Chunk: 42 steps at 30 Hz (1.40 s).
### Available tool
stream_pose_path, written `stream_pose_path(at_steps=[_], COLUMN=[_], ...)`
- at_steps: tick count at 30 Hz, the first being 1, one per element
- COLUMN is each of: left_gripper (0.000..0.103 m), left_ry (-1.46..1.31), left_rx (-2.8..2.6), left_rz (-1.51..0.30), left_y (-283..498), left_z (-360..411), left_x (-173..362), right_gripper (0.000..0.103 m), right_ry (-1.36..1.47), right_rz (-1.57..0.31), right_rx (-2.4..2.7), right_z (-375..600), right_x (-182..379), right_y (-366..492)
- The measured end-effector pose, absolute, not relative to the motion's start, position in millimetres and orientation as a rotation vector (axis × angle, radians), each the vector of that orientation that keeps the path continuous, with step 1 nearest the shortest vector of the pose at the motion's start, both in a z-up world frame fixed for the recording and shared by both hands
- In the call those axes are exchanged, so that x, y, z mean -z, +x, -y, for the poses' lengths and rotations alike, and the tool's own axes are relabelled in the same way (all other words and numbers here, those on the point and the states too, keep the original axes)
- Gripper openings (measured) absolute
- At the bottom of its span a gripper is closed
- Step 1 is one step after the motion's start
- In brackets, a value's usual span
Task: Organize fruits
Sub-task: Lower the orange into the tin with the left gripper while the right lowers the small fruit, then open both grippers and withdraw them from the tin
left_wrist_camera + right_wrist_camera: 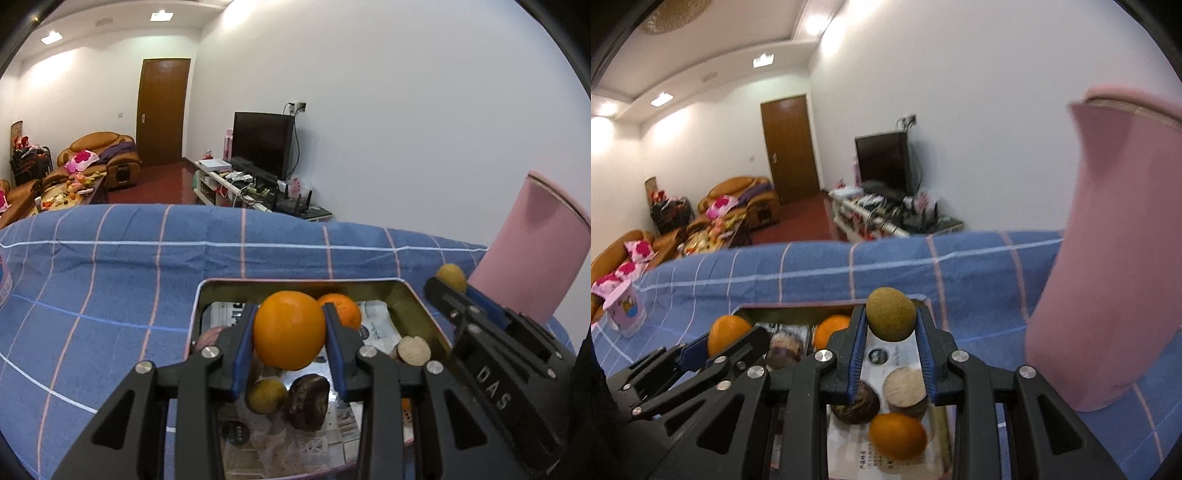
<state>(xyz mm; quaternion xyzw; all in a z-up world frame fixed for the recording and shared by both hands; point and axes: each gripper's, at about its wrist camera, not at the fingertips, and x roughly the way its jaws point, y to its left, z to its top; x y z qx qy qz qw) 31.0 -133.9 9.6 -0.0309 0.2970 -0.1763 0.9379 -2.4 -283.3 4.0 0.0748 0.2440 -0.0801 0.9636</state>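
Two hand-held tools are hovering side by side over an open metal tin [413,295] that is sitting on a surface covered with a blue checked cloth [110,295]. The left tool [290,330] is gripping a large orange [289,328] between its blue pads, holding it above the tin. The right tool [891,325] is clamping a small brownish-green fruit [891,313], perhaps a kiwi, near its fingertips, also above the tin.

Inside the tin, on printed paper lining, more fruit is lying: a second orange [341,308] at the far wall, a dark wrinkled fruit [307,401], a small yellow-green citrus [266,396], a pale round brown fruit [413,350], and another orange [897,435] near the right tool. A tall pink container [1115,258] is standing just beside the tin on the right, and a small pink printed cup [626,310] is sitting well apart on the left.

The main risks appear to be these. The brownish-green fruit is being pinched close to the tips, so a tilt or a loosening grip could let it slip and roll off the cloth. The orange is round and smooth, so squeezing off-centre could be enough to pop it out. The tools are crowding each other, so either one swinging sideways could be knocking the other. The right tool is also working near the pink container, which could be tipped by a careless sweep.
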Motion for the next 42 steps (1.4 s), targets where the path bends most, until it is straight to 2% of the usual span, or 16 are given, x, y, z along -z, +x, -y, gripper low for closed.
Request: stream_pose_path(at_steps=[5,16,18,19,21,23,25,27,32,42], left_gripper=[0.037,0.039,0.05,0.062,0.073,0.094,0.103,0.103,0.103,0.103], left_ry=[-0.04,0.029,0.062,0.069,0.085,0.117,0.152,0.137,0.074,0.106], left_rx=[0.383,0.369,0.39,0.41,0.425,0.404,0.329,0.327,0.334,0.171], left_rz=[-0.634,-0.722,-0.721,-0.721,-0.708,-0.664,-0.605,-0.606,-0.652,-0.517], left_y=[32,41,39,37,31,24,17,19,28,18], left_z=[142,154,159,163,168,172,171,167,155,138], left_x=[-4,13,13,12,11,7,4,1,4,-4], right_gripper=[0.028,0.029,0.029,0.029,0.034,0.044,0.063,0.071,0.071,0.071], right_ry=[0.166,0.275,0.304,0.315,0.323,0.329,0.337,0.33,0.318,0.193], right_rz=[-0.491,-0.641,-0.656,-0.665,-0.678,-0.667,-0.65,-0.625,-0.58,-0.453], right_rx=[0.18,0.049,0.02,0.005,-0.013,-0.038,-0.051,-0.049,-0.006,0.21], right_z=[289,293,295,296,296,295,295,293,293,288], right_x=[-6,21,24,26,28,25,22,19,14,3], right_y=[-4,24,26,27,29,27,26,23,13,-6])
